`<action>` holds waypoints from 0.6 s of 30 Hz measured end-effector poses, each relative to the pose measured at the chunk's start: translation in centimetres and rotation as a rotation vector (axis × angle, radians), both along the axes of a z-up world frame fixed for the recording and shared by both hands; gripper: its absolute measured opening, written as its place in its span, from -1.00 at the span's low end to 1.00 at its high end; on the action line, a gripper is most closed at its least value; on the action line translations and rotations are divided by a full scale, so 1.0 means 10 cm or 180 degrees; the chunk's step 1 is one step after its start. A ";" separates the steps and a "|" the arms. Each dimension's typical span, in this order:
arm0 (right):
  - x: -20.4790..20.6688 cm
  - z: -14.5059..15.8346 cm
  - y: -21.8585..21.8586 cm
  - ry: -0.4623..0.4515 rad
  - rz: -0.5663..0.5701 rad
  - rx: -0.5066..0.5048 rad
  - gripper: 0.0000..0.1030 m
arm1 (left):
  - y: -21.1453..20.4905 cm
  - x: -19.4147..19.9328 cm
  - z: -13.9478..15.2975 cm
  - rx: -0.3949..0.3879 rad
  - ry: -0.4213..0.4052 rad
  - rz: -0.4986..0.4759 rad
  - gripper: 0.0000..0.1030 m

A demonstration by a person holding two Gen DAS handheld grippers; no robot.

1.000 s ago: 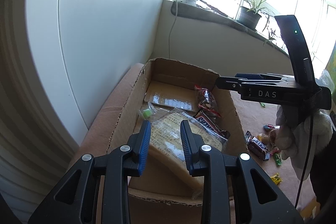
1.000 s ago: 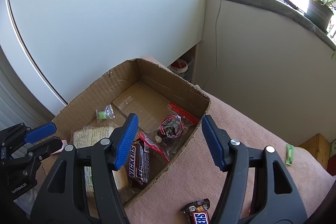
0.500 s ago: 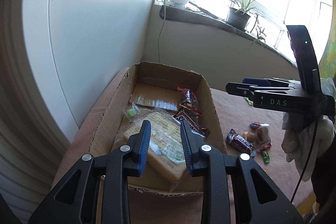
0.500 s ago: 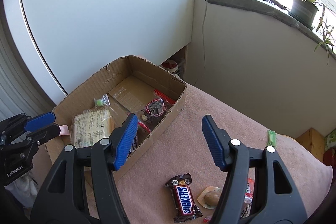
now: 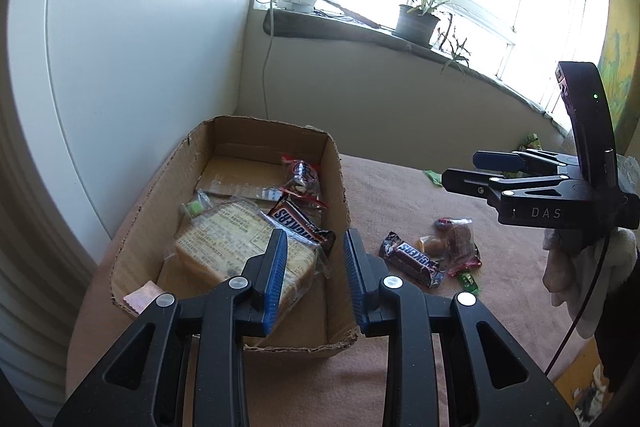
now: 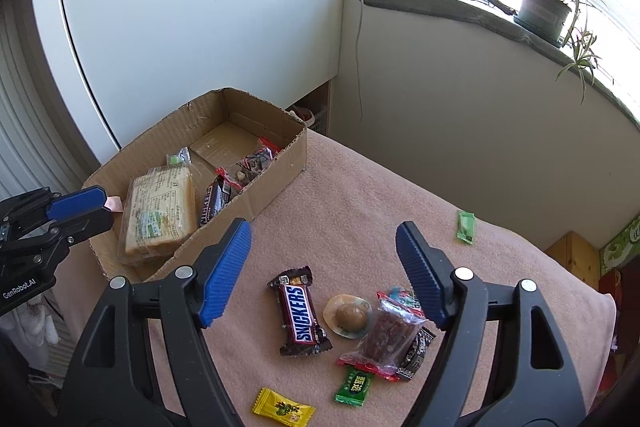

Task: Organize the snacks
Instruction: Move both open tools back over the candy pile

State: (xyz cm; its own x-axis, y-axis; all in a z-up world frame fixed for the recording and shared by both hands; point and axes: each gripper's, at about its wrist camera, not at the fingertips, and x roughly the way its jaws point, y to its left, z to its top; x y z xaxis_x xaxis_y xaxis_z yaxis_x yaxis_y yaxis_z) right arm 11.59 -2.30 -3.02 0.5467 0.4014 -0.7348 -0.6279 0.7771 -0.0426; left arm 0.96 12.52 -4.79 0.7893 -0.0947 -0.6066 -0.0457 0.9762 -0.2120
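Observation:
A cardboard box (image 5: 337, 183) (image 6: 282, 163) stands at the left on the pink cloth. In it lie a wrapped bread pack (image 5: 236, 243) (image 6: 160, 211), a Snickers bar (image 5: 296, 223), a red-edged clear pack (image 5: 300, 175) and a green candy (image 5: 194, 207). My left gripper (image 5: 314, 279) (image 6: 106, 207) hovers over the box's near end, its jaws a little apart and empty. My right gripper (image 6: 322, 239) (image 5: 464, 169) hangs above the loose snacks with its jaws opening and nothing between them. Below it lie a second Snickers bar (image 6: 302, 311) (image 5: 412, 259), a round brown sweet (image 6: 348, 315) and a red-edged snack pack (image 6: 386, 335).
A green sachet (image 6: 354, 387), a yellow sachet (image 6: 282, 407) and a far green candy (image 6: 465, 225) also lie on the cloth. A white panel rises behind the box. A sill with a potted plant (image 6: 544, 11) runs along the back. A wooden crate (image 6: 576, 259) stands beyond the right edge.
Both grippers have drawn back from the box. The right one has moved rightwards to above the loose snacks, and its jaws have widened. The left jaws keep the same gap.

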 end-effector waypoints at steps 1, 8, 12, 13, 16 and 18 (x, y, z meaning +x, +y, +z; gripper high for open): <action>-0.02 -0.01 -0.05 -0.0002 -0.0016 -0.0012 0.51 | -0.04 0.00 -0.01 0.0002 0.0006 -0.0031 -0.47; -0.08 -0.12 -0.49 0.0060 -0.0203 -0.0055 0.51 | -0.31 0.02 -0.07 -0.0023 0.0071 -0.0210 -0.47; -0.09 -0.20 -0.71 0.0130 -0.0304 -0.0042 0.51 | -0.45 0.04 -0.09 -0.0017 0.0103 -0.0307 -0.35; -0.08 -0.23 -0.76 0.0148 -0.0330 -0.0037 0.51 | -0.49 0.04 -0.10 -0.0019 0.0111 -0.0329 -0.34; -0.08 -0.29 -0.91 0.0192 -0.0406 -0.0015 0.51 | -0.59 0.05 -0.12 -0.0026 0.0141 -0.0385 -0.34; -0.07 -0.34 -1.01 0.0228 -0.0455 0.0001 0.51 | -0.65 0.06 -0.15 -0.0037 0.0167 -0.0422 -0.34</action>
State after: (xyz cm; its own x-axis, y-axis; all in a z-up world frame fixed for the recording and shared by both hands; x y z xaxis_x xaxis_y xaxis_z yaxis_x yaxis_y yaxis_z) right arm 10.87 -12.40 -6.41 0.5443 0.3236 -0.7740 -0.5125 0.8587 -0.0014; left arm 1.59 6.04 -6.26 0.7367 -0.2034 -0.6449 0.0722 0.9719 -0.2240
